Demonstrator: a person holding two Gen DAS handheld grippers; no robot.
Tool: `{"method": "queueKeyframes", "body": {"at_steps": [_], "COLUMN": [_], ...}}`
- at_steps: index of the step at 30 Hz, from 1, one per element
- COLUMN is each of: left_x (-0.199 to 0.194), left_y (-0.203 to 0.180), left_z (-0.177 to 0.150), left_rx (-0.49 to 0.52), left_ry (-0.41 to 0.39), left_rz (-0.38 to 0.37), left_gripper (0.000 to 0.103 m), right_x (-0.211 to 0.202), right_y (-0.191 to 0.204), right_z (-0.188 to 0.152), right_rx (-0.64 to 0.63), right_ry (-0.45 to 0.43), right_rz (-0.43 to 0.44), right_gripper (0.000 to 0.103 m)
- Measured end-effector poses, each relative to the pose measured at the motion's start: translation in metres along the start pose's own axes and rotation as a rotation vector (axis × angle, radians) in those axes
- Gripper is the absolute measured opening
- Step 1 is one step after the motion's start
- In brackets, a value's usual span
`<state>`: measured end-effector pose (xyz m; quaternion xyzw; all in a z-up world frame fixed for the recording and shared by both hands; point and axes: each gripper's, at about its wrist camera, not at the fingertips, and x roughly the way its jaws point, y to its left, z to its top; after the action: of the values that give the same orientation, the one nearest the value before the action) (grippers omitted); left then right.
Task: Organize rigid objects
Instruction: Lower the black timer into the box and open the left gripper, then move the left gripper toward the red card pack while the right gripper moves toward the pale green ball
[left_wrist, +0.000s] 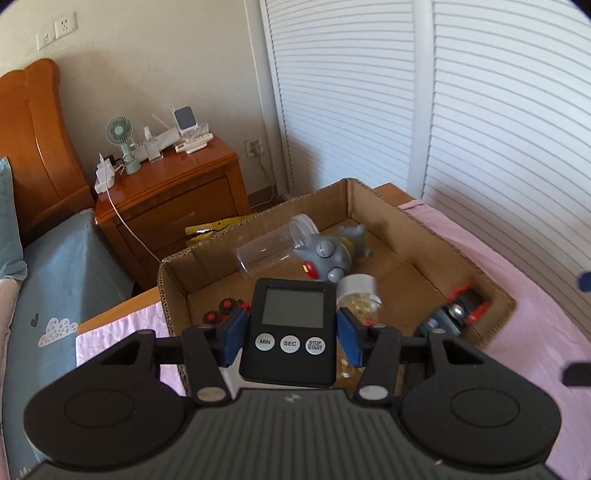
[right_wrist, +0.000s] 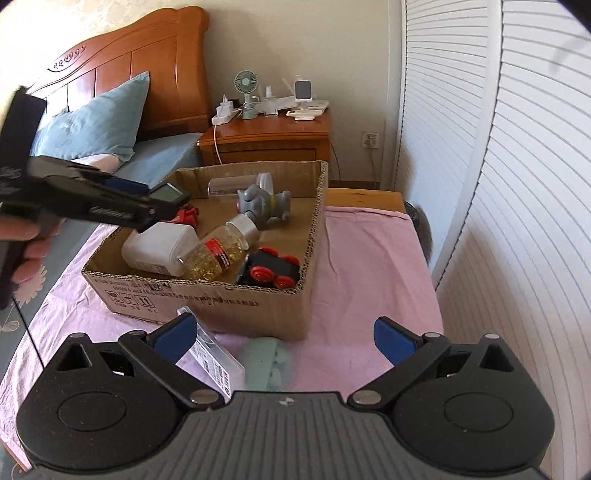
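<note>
The left gripper (left_wrist: 291, 328) is pinching the black digital timer (left_wrist: 291, 332) by its two side edges, holding it in the air above the near-left part of the open cardboard box (right_wrist: 207, 299); the timer is probably a light, stiff plastic case with smooth sides, so gripping the edges rather than the screen or buttons appears sound. The right gripper (right_wrist: 286, 338) is hovering with its fingers spread wide and holding nothing, low over the pink cloth (right_wrist: 369, 258) before the box.
</note>
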<state>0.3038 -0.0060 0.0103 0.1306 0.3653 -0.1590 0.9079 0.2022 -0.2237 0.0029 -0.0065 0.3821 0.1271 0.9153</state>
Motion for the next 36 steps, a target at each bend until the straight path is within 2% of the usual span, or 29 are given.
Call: {"method": "queueKeyframes", "body": {"at_steps": [4, 6, 8, 10, 18, 24, 31, 36], "left_x": [0.016, 0.019, 0.014, 0.007, -0.028, -0.061, -0.093, -0.104], "left_y": [0.0, -0.002, -0.004, -0.006, -0.012, -0.02, -0.04, -0.059], "left_z": [0.007, 0.007, 0.006, 0.004, -0.01, -0.025, -0.061, -0.092], "left_rx": [0.005, 0.016, 0.017, 0.02, -0.012, -0.039, -0.076, -0.098], "left_ry": [0.008, 0.012, 0.002, -0.014, 0.017, -0.003, -0.015, -0.017], "left_rz": [0.024, 0.034, 0.057, 0.057, 0.069, 0.055, 0.063, 0.09], "left_gripper": [0.054, 0.065, 0.091, 0.091, 0.096, 0.097, 0.102, 0.102], "right_x": [-0.001, 0.0, -0.001, -0.003, -0.017, -0.033, -0.03, -0.017], "right_y": [-0.003, -0.005, -0.005, -0.006, -0.001, 0.012, 0.01, 0.003], "right_z": [-0.003, -0.005, -0.006, -0.007, -0.013, -0.018, -0.026, -0.031], "right_rx": [0.002, 0.003, 0.006, 0.011, 0.021, -0.015, 0.0, 0.027], "right_ry": [0.009, 0.013, 0.012, 0.009, -0.006, -0.031, -0.023, 0.008], "right_rz": [0.0, -0.007, -0.008, -0.008, 0.016, 0.033, 0.016, 0.018], "right_gripper": [0.103, 0.103, 0.103, 0.103, 0.103, 0.103, 0.103, 0.103]}}
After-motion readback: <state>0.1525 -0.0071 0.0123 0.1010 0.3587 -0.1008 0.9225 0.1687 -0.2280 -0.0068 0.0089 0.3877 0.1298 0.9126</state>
